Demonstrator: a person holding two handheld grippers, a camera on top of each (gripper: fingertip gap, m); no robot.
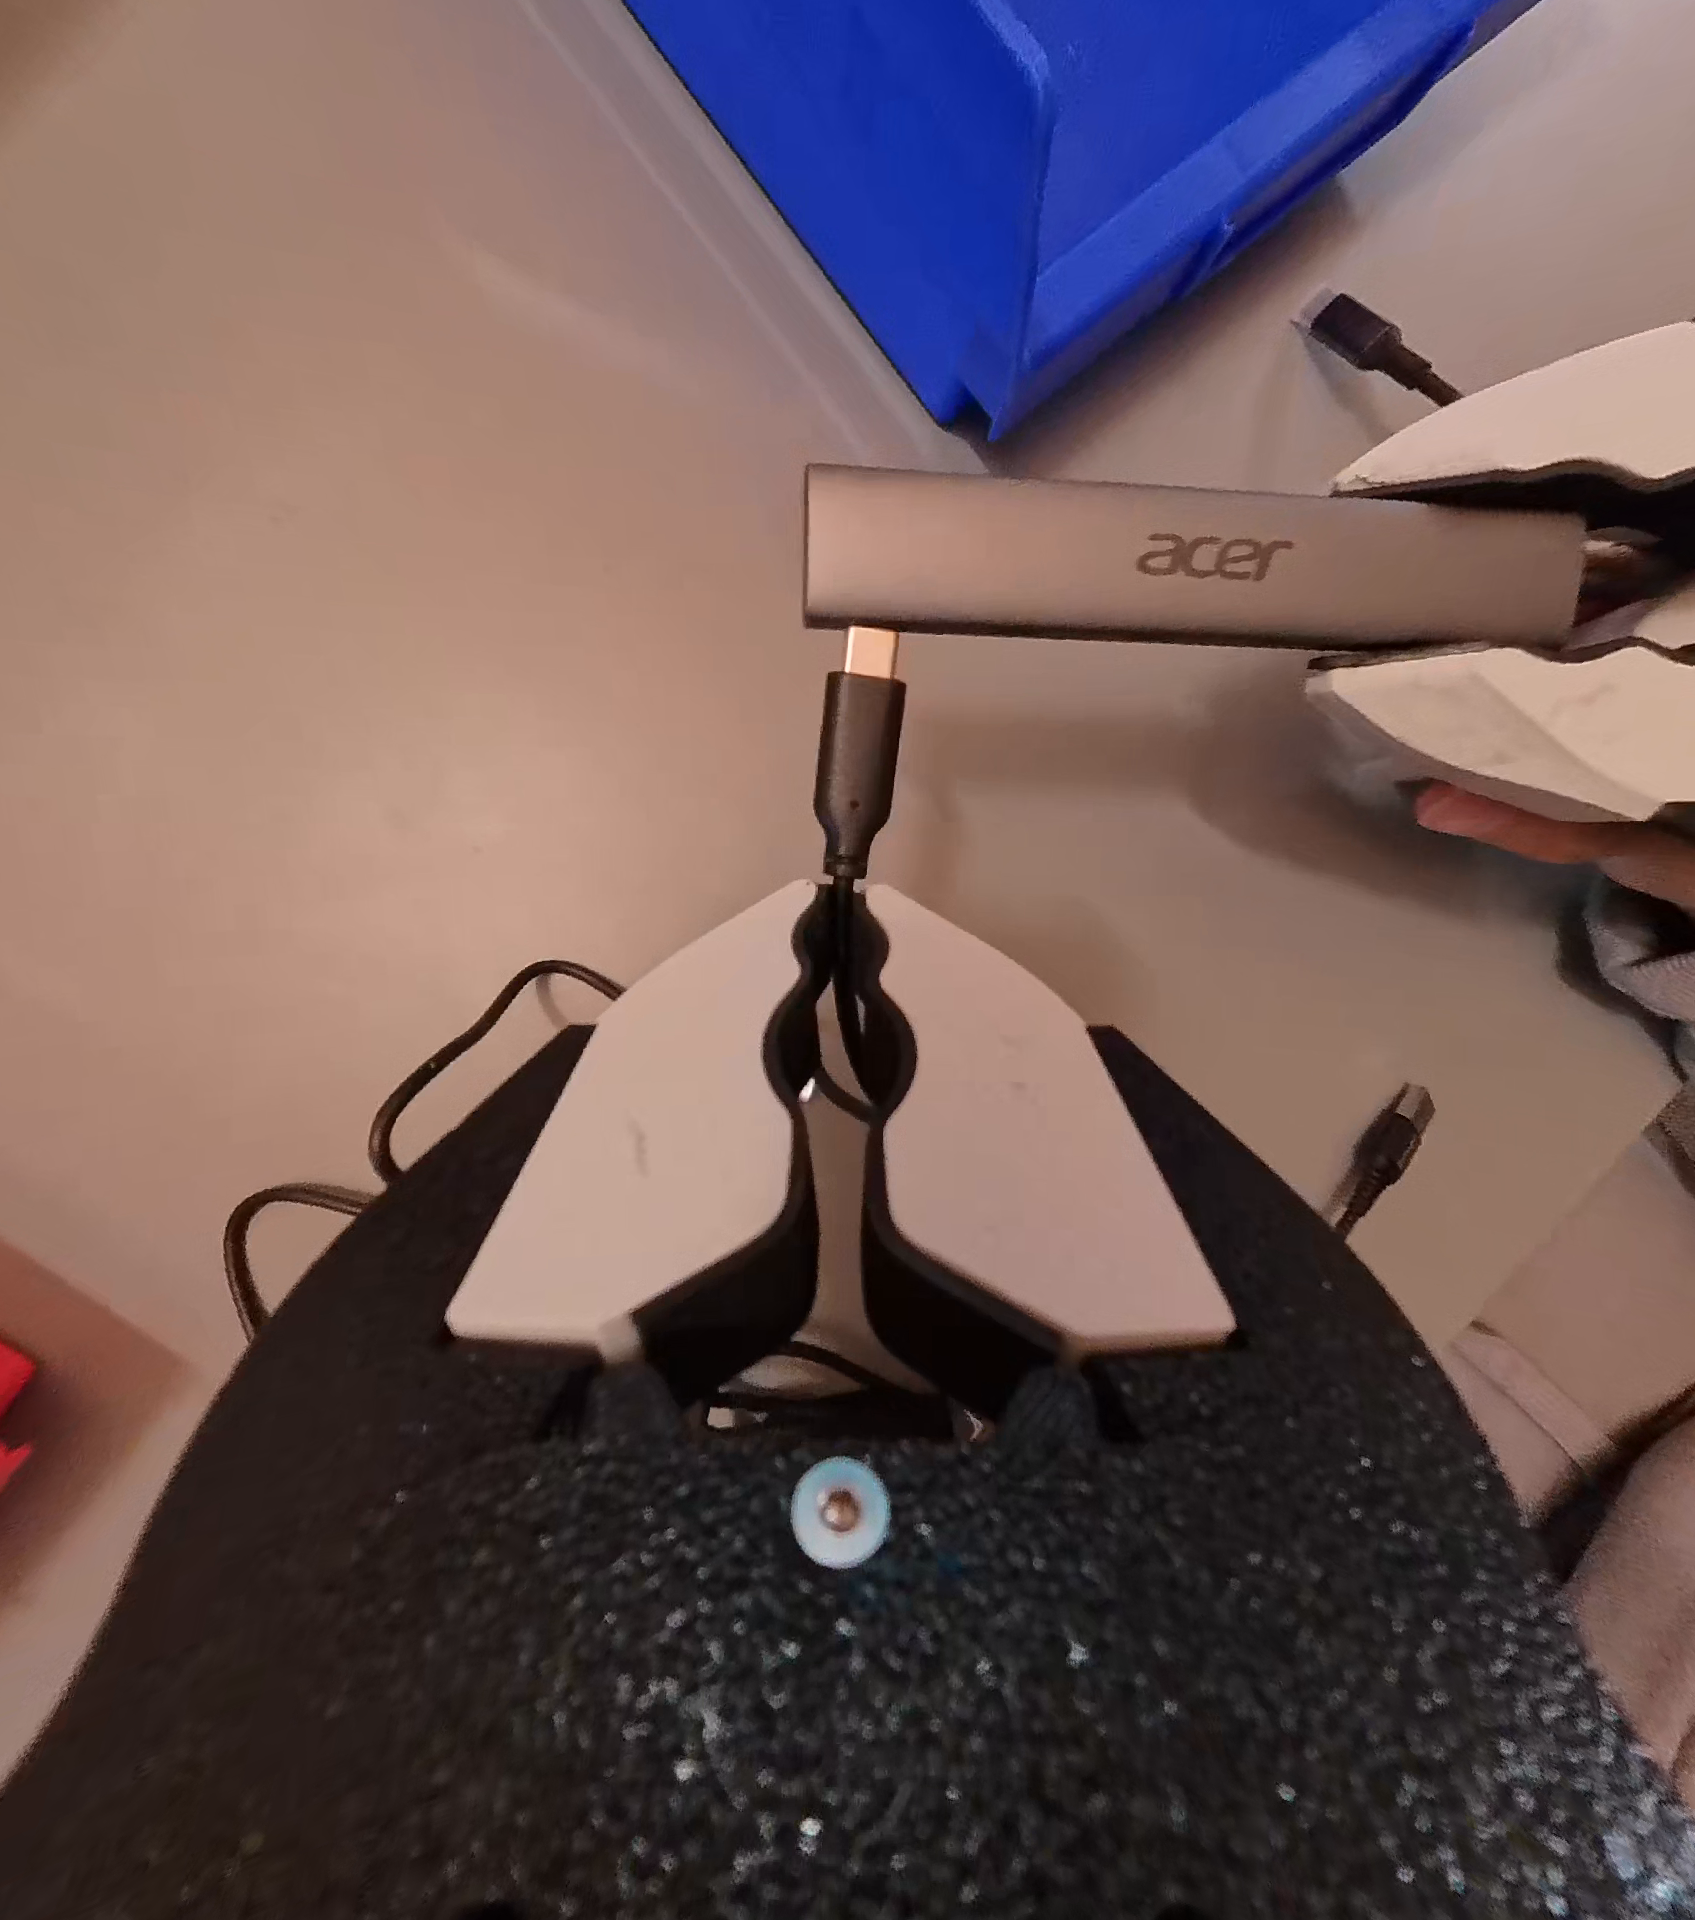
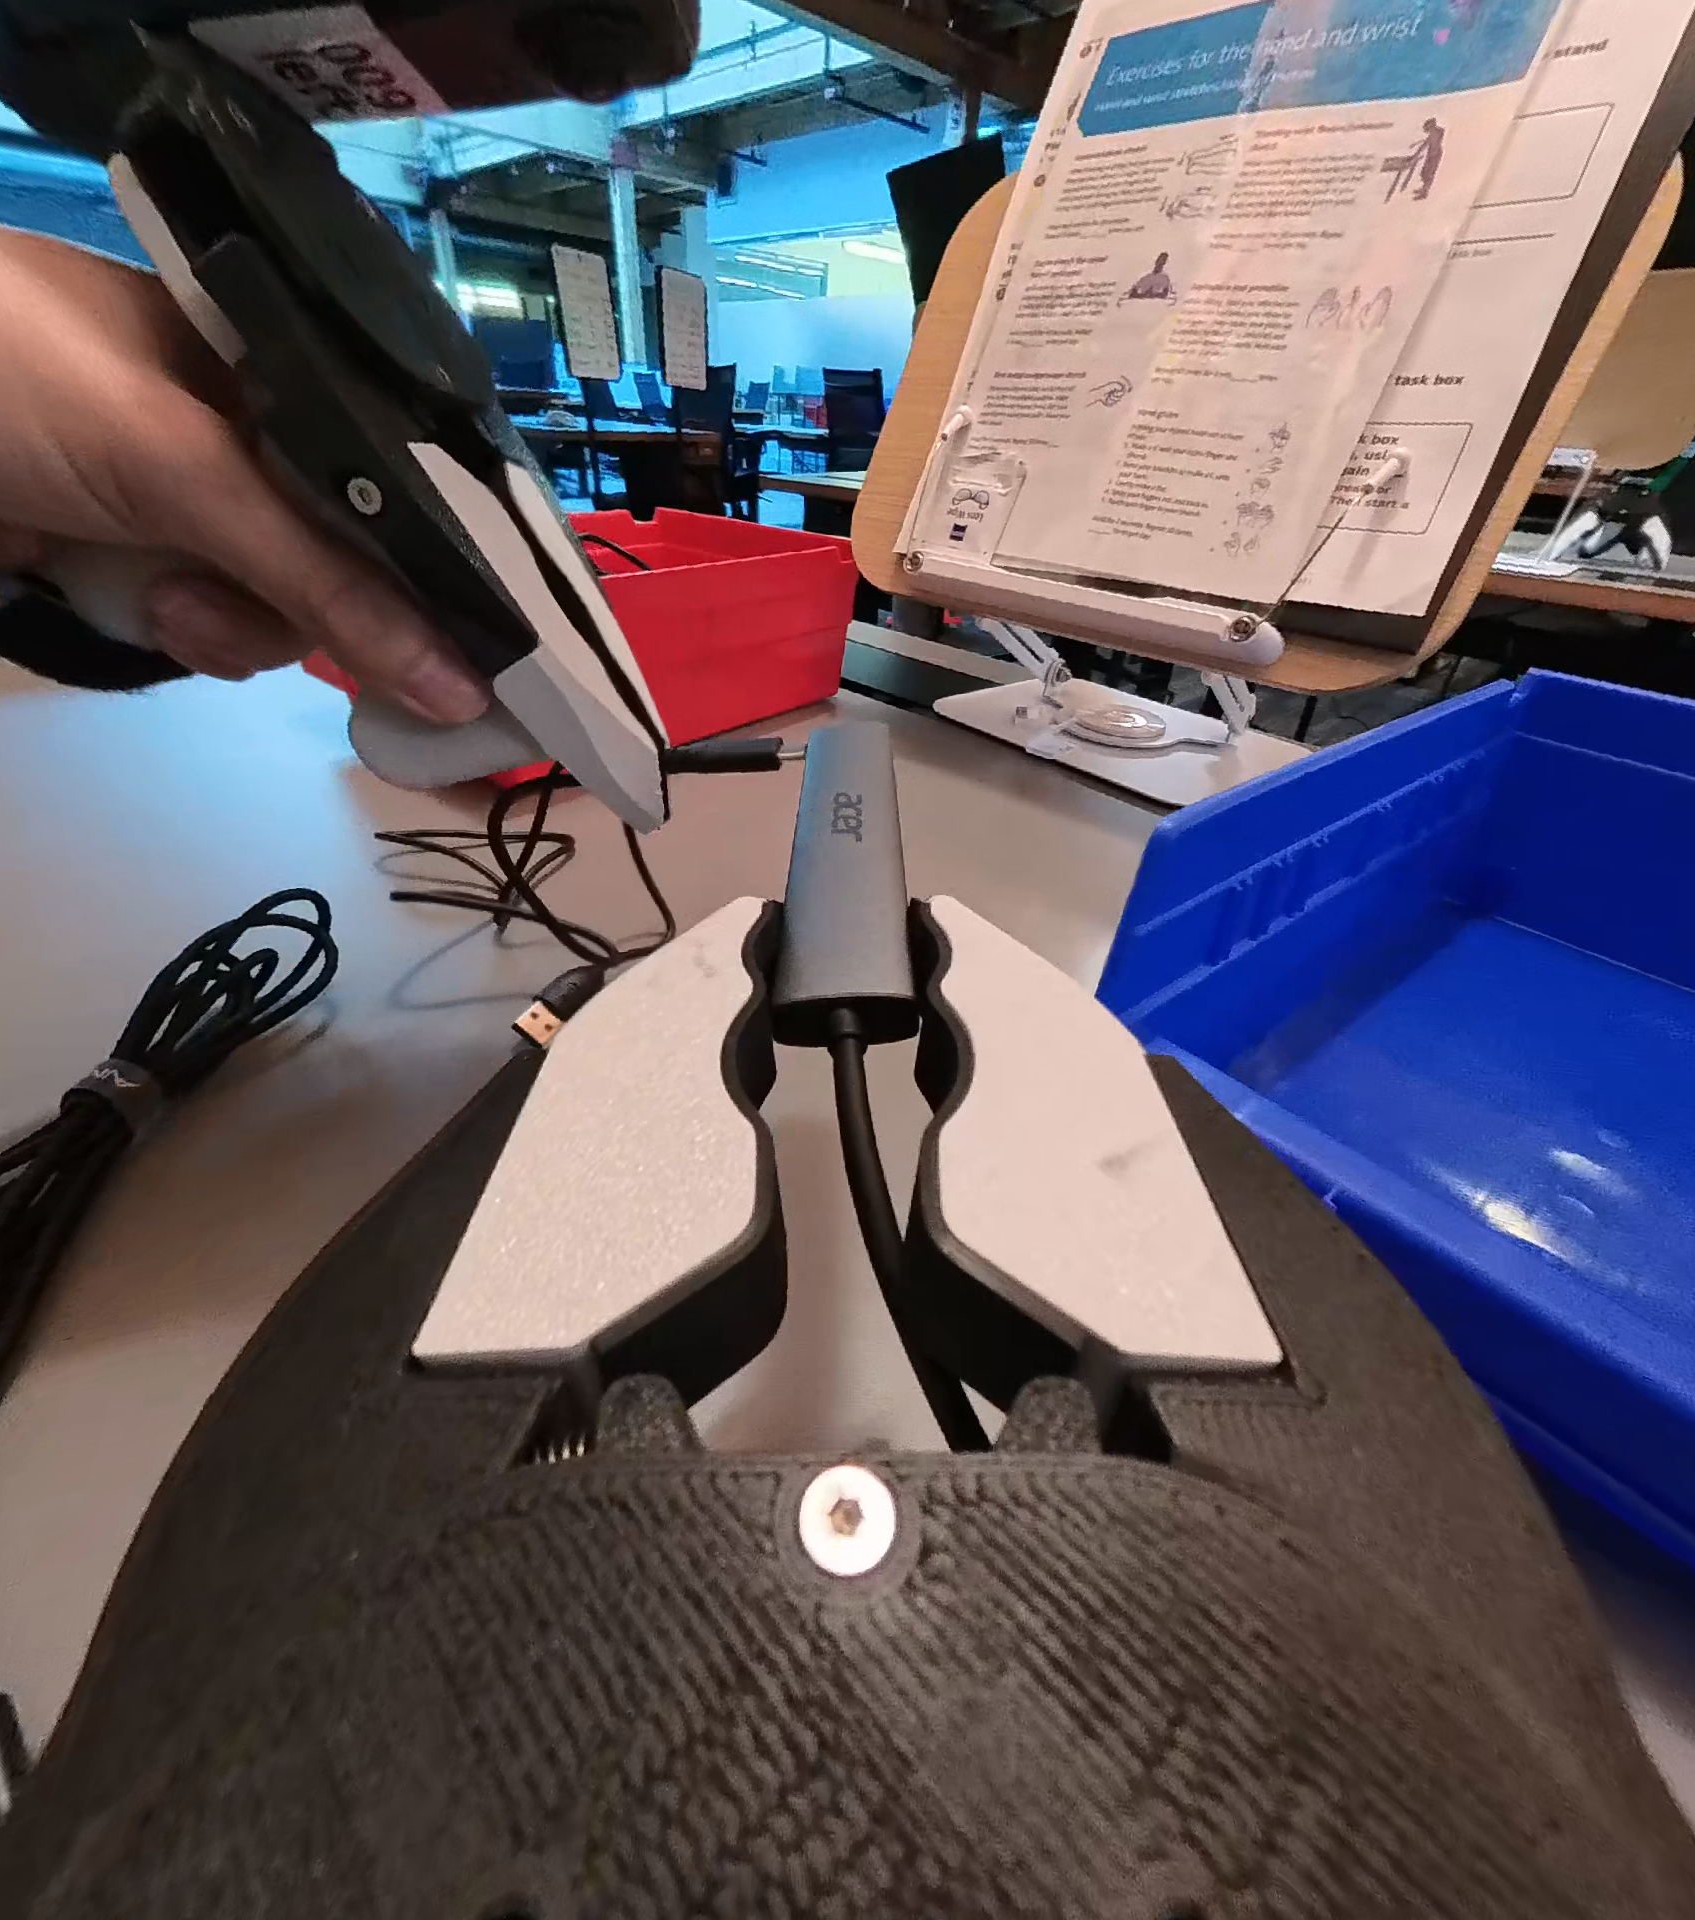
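Note:
A dark grey USB hub [image 1: 1186, 556] is held level above the table by my right gripper [image 2: 843, 920], which is shut on its cable end [image 2: 841, 935]. My left gripper [image 1: 845, 888] is shut on a thin black cable just behind its USB-C plug [image 1: 858, 748]. The plug's metal tip touches the hub's near side at its left end. In the right wrist view the left gripper [image 2: 661, 790] comes in from the upper left with the plug [image 2: 723, 755] pointing at the hub's far end. The hub's own black cable [image 2: 874, 1164] runs back between my right fingers.
A blue bin [image 2: 1508, 1039] stands at the right, also in the left wrist view [image 1: 1061, 177]. A red bin [image 2: 718, 613] is behind. A coiled black cable [image 2: 199, 997], loose cable [image 2: 531, 873] and a USB-A plug [image 2: 552, 1013] lie left. A document stand [image 2: 1238, 343] is beyond. Some 9 cm of space lies between my two pairs of fingers.

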